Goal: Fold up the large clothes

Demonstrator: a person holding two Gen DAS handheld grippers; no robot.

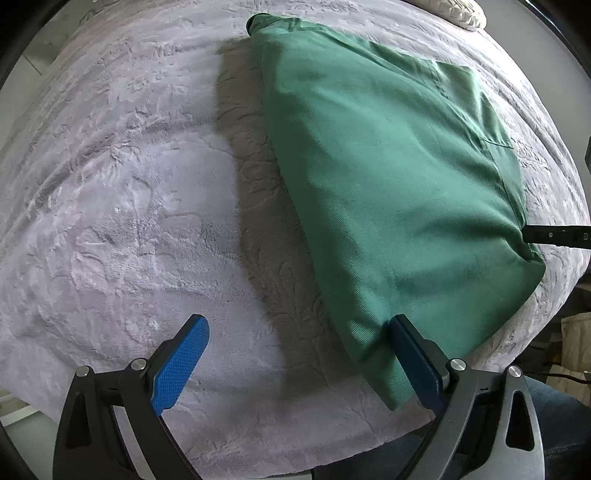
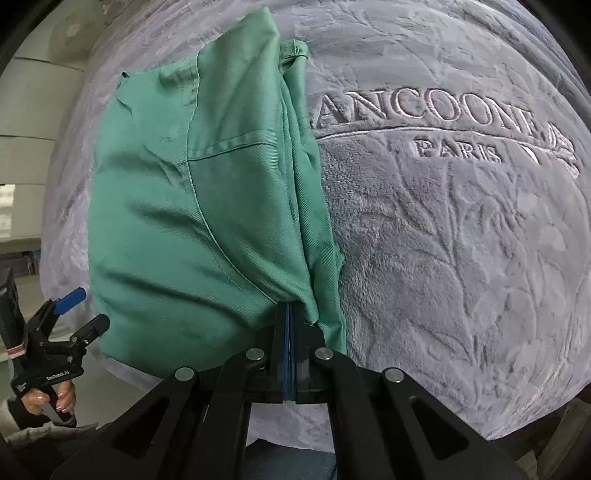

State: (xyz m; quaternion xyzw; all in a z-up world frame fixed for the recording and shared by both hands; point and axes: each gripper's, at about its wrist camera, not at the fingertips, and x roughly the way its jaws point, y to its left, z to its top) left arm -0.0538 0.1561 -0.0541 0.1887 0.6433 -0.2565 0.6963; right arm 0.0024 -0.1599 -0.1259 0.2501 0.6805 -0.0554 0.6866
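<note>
A green garment (image 1: 388, 177) lies folded lengthwise on a grey plush blanket (image 1: 110, 206). My left gripper (image 1: 299, 354) is open, at the garment's near left corner; its right finger (image 1: 413, 358) touches the cloth edge and its left finger (image 1: 181, 365) hangs over bare blanket. My right gripper (image 2: 290, 317) is shut on the garment's (image 2: 192, 206) near edge, with layered cloth bunched at the fingertips. The right gripper also shows in the left wrist view (image 1: 554, 236) at the garment's right edge. The left gripper shows in the right wrist view (image 2: 74, 314), open, in a hand.
The blanket (image 2: 461, 240) bears embossed leaves and lettering to the right of the garment. A pale knitted cushion (image 1: 461, 13) sits at the far edge. The bed's near edge and floor clutter (image 1: 569, 343) show at lower right.
</note>
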